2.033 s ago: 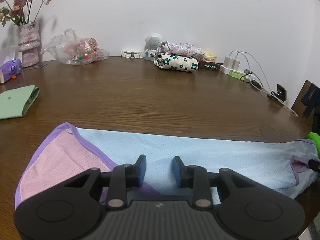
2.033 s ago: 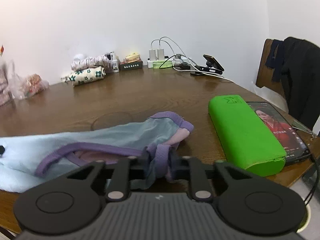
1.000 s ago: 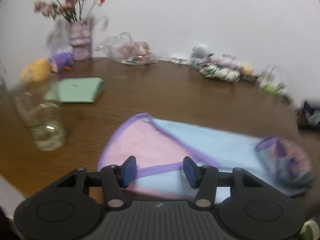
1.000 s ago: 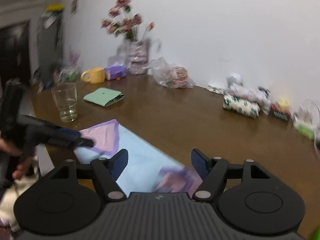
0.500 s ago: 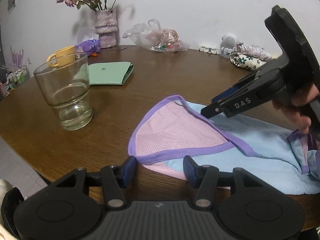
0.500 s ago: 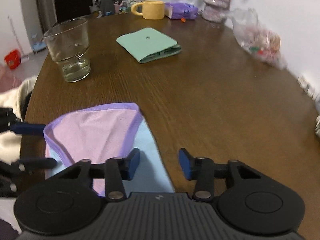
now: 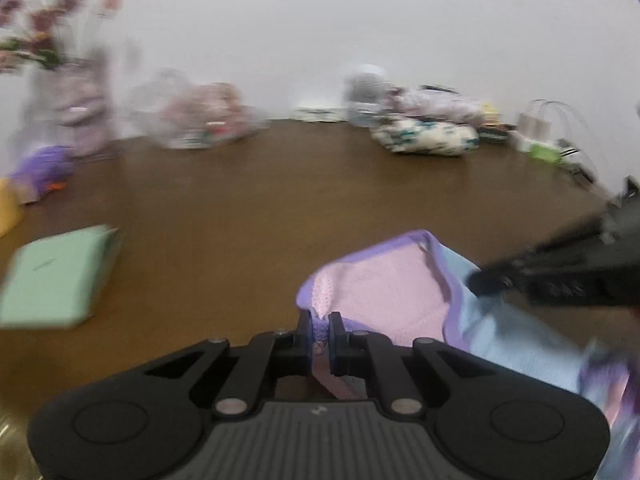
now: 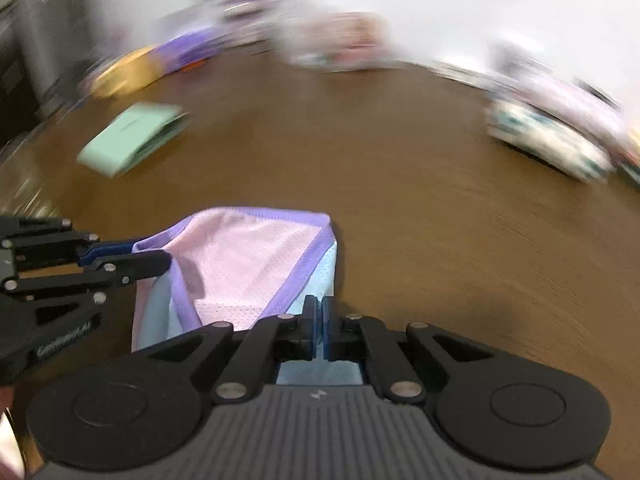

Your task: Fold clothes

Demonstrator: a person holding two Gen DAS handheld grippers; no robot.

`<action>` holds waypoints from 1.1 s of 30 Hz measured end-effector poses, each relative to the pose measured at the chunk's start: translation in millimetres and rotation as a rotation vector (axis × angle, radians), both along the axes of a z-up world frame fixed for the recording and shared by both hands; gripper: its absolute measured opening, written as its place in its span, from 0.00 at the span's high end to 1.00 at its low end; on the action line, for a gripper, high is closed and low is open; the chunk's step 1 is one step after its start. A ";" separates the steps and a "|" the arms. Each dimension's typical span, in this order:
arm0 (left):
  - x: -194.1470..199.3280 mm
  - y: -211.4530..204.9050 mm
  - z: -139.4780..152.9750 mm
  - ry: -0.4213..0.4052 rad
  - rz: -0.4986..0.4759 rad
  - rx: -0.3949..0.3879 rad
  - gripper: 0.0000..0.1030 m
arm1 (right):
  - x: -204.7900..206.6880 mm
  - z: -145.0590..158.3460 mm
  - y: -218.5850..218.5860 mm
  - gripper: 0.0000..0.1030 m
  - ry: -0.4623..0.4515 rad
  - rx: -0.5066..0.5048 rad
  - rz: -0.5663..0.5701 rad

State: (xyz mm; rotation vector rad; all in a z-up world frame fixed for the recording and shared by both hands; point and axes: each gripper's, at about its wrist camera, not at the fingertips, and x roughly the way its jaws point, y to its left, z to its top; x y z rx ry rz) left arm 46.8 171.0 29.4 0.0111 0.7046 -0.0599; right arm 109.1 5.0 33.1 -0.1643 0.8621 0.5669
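Motion blur smears most of the far table edge in both wrist views: the vase of flowers [image 7: 68, 92] at ten o'clock, a plastic bag [image 7: 200, 120] and the rolled floral cloth [image 7: 428, 138] at one o'clock are soft shapes only. The garment [image 7: 392, 292] (pink mesh panel, purple trim, light blue body) lies on the brown table [image 7: 248, 216], its right end cut off. The left gripper [image 7: 320, 330] is closing, pads pinching the purple hem. The right gripper [image 8: 319, 322] is clenched on the light blue edge. Lettering on the left gripper's side at eight o'clock in the right view is too smeared to read. A green folded pouch [image 8: 132, 136] sits well apart
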 end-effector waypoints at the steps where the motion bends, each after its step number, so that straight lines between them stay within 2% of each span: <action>1: 18.3 -6.2 2.3 0.009 -0.027 -0.021 0.94 | 5.9 1.7 -17.5 0.98 0.011 0.022 -0.054; 5: 81.9 -49.7 5.7 0.039 -0.118 0.002 0.94 | 25.0 5.8 -88.8 0.98 0.034 0.092 -0.267; 8: 119.6 -83.0 -5.1 0.104 -0.149 -0.002 0.81 | 35.7 -1.9 -128.3 0.98 0.053 0.108 -0.377; 9: 126.5 -91.2 -8.7 0.124 -0.148 0.008 0.70 | 38.5 -5.5 -137.5 0.97 0.060 0.101 -0.401; 10: 129.5 -95.9 -9.7 0.125 -0.146 0.021 0.65 | 40.6 -8.6 -142.8 0.96 0.064 0.082 -0.414; 11: 126.3 -97.1 -8.4 0.111 -0.147 0.019 0.61 | 40.8 -10.4 -146.0 0.91 0.065 0.058 -0.423; 13: 117.9 -96.9 -5.2 0.094 -0.154 0.002 0.61 | 30.6 -7.0 -150.6 0.82 0.026 0.036 -0.433; 15: 99.1 -89.5 1.7 0.097 -0.167 -0.028 0.61 | 10.5 7.0 -153.6 0.59 -0.031 0.063 -0.421; 17: 69.0 -79.4 12.6 0.082 -0.185 -0.084 0.58 | -18.3 24.9 -156.6 0.55 -0.085 0.135 -0.383; 18: 49.0 -76.6 14.6 0.054 -0.211 -0.102 0.51 | -35.0 31.0 -158.1 0.47 -0.107 0.171 -0.356; 20: 8.4 -71.5 18.0 -0.006 -0.262 -0.137 0.45 | -71.2 32.5 -159.4 0.40 -0.138 0.222 -0.295; 23: -46.9 -69.6 7.6 -0.024 -0.365 -0.215 0.45 | -118.5 17.4 -164.5 0.36 -0.169 0.240 -0.179; 24: -65.3 -69.1 4.0 -0.029 -0.400 -0.241 0.45 | -131.3 7.1 -167.5 0.36 -0.159 0.213 -0.158; 26: -100.1 -66.1 -2.7 -0.017 -0.501 -0.354 0.45 | -153.3 -8.7 -177.5 0.37 -0.138 0.194 -0.132; 27: -114.8 -67.0 -5.2 -0.016 -0.539 -0.373 0.44 | -162.6 -14.5 -183.8 0.37 -0.125 0.199 -0.124; 31: -149.3 -81.0 -18.4 -0.016 -0.603 -0.330 0.37 | -181.3 -26.8 -204.8 0.37 -0.079 0.251 -0.094; 33: -150.4 -86.8 -24.4 0.013 -0.573 -0.279 0.38 | -188.6 -29.5 -205.6 0.46 -0.069 0.256 -0.086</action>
